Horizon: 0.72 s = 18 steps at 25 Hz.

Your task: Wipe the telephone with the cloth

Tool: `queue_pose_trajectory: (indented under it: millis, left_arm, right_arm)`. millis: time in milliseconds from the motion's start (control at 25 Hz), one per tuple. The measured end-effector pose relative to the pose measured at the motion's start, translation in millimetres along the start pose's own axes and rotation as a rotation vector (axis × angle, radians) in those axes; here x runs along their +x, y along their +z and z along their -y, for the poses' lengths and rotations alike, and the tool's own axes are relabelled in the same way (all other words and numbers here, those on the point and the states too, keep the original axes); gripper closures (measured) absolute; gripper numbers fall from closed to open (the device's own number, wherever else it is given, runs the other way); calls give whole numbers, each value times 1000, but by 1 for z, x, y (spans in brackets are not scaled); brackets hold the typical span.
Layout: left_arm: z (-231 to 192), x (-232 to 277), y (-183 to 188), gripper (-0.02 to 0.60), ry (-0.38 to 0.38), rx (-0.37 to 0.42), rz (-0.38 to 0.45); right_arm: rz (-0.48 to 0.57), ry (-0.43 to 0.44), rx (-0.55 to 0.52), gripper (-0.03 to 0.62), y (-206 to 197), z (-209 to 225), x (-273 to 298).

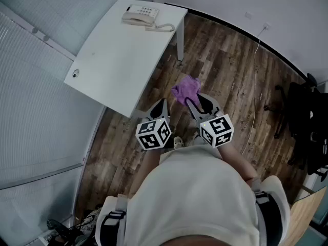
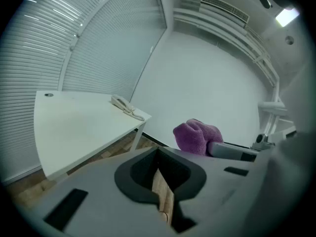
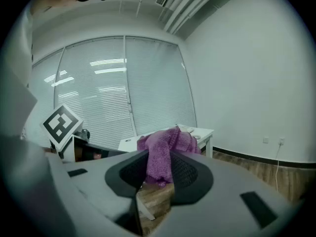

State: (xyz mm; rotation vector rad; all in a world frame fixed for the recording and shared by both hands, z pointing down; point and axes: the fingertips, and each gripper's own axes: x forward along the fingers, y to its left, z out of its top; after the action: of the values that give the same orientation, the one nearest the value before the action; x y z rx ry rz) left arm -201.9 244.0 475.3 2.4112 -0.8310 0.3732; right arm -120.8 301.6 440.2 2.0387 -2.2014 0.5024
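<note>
A beige telephone (image 1: 139, 15) with a coiled cord lies at the far corner of the white table (image 1: 118, 60); it is also in the left gripper view as the telephone (image 2: 124, 106). My right gripper (image 1: 190, 102) is shut on a purple cloth (image 1: 184, 90), which bunches between its jaws as the cloth (image 3: 161, 152). My left gripper (image 1: 163, 105) is shut with nothing in it, and the cloth (image 2: 197, 136) shows off to its right. Both grippers hang over the wooden floor, well short of the table.
A wall of white blinds (image 1: 31, 101) runs along the left. A white cable (image 1: 255, 81) hangs from a wall socket down to the floor on the right. A dark chair (image 1: 302, 111) stands at the far right. The table's leg (image 1: 180, 42) stands near the wall.
</note>
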Motion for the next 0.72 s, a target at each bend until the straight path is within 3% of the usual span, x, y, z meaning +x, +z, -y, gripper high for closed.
queue_pose_trajectory:
  millis: [720]
  left_arm:
    - [-3, -30, -12, 561, -62, 16, -23]
  right_arm:
    - [53, -29, 20, 464, -2, -34, -21]
